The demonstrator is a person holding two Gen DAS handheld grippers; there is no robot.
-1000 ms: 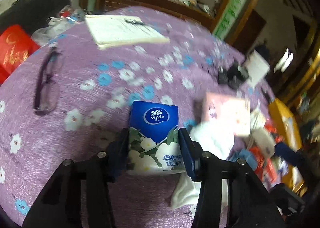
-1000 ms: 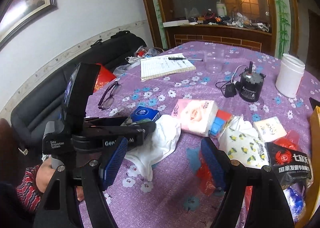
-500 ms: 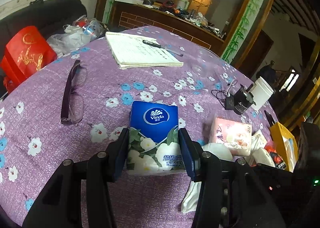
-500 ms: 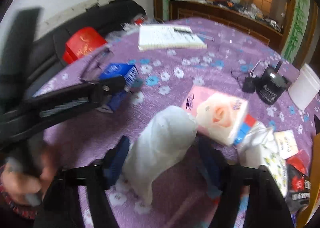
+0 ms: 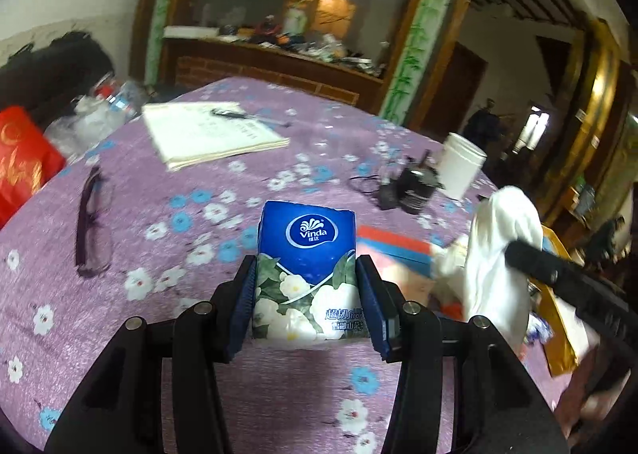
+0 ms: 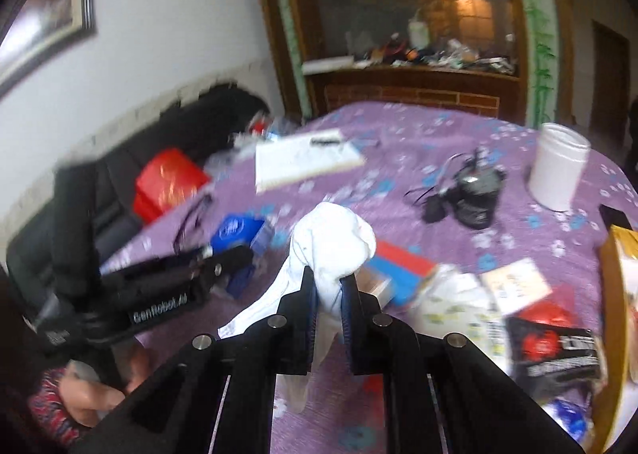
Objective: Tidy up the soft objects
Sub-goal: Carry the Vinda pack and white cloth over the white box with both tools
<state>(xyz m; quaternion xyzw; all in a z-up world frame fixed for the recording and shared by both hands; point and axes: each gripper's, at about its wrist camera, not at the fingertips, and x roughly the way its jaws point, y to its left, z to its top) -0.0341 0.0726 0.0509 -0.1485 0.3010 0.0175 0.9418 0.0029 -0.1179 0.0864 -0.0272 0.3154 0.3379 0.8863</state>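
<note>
left wrist view: the left gripper (image 5: pixel 306 286) clamps a blue tissue pack (image 5: pixel 306 262) between its pads, lifted above the purple floral tablecloth (image 5: pixel 167 246). right wrist view — the right gripper (image 6: pixel 329 294) is clenched on a white sock (image 6: pixel 333 244), which hangs over the table's cluttered middle.

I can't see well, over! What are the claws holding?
Left claw shut on Vinda tissue pack. Right claw shut on white cloth. Nothing blocking.
</note>
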